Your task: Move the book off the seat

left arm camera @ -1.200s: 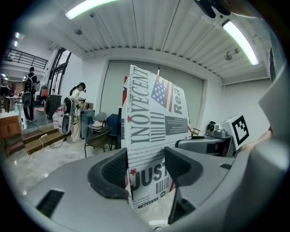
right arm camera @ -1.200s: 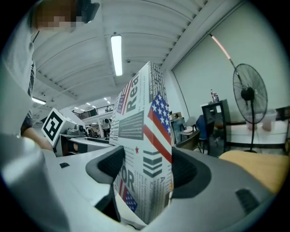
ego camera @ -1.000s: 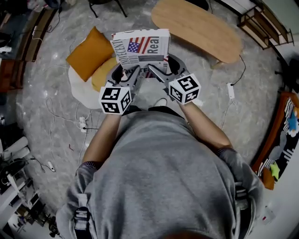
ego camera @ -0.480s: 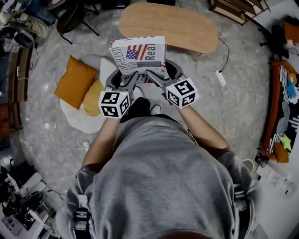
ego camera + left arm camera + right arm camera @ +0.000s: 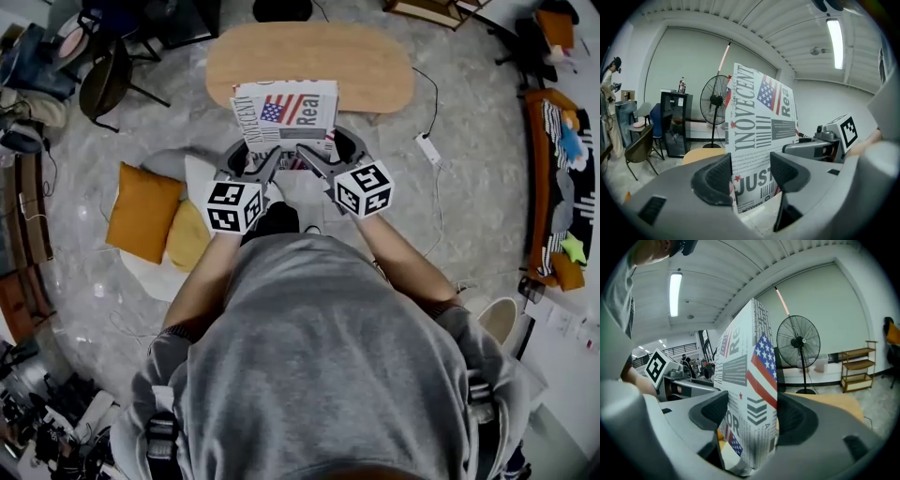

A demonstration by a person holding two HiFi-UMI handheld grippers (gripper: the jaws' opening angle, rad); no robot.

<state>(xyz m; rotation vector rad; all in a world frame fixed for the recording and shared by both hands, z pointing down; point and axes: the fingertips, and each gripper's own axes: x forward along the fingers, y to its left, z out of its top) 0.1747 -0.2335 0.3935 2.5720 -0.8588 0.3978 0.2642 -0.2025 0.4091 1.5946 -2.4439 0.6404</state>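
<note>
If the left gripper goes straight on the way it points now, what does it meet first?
Probably the wooden table, just beyond the book that the left gripper holds; the depth is unclear.

Book (image 5: 286,114) in front of table (image 5: 375,70)

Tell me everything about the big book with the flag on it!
The book is thick and boxy, white with black newspaper-style print, big letters, small red stars and an American flag on its cover. It looks like card or paper. It is up in the air, gripped at its near end by the left claw and the right claw, one on each side. Nothing else touches it. Beyond it is a wooden table.
</note>
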